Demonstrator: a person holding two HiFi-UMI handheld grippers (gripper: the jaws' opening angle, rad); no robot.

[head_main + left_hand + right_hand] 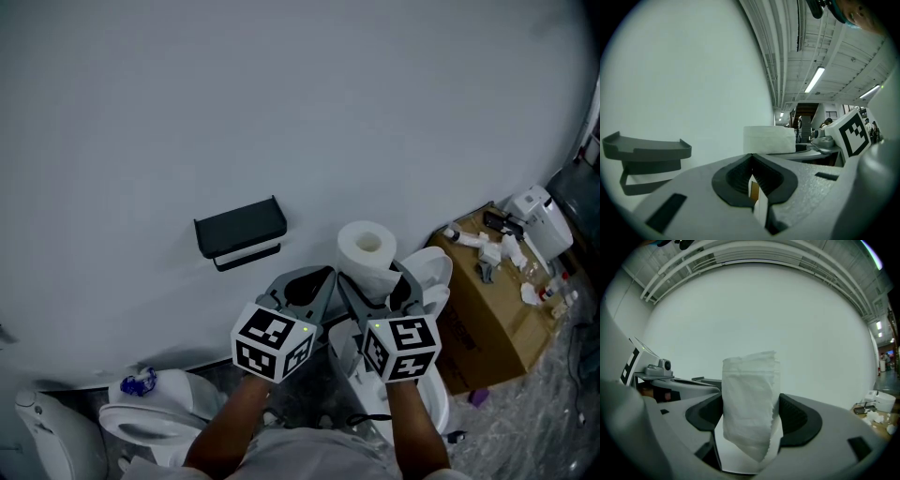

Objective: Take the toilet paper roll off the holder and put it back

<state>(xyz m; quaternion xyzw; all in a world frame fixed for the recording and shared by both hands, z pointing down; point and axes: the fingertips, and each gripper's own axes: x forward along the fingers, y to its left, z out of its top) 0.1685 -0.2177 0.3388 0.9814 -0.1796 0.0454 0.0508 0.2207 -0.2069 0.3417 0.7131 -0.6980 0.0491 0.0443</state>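
The black wall holder [240, 232] hangs empty on the pale wall, with its bar underneath. To its right, away from the wall, my right gripper [376, 284] is shut on the white toilet paper roll [367, 251], which stands with its core hole facing up. In the right gripper view the roll [750, 413] fills the gap between the dark pads, a loose sheet hanging down. My left gripper [302, 287] is shut on nothing, just left of the roll and below the holder. The left gripper view shows the holder [647, 154] at left and the roll [768, 139] ahead.
A white toilet [417, 375] stands below my right hand, and another toilet [141, 422] sits at lower left. A cardboard box [487, 319] with small clutter and a white device [544, 220] is at the right. The wall is bare around the holder.
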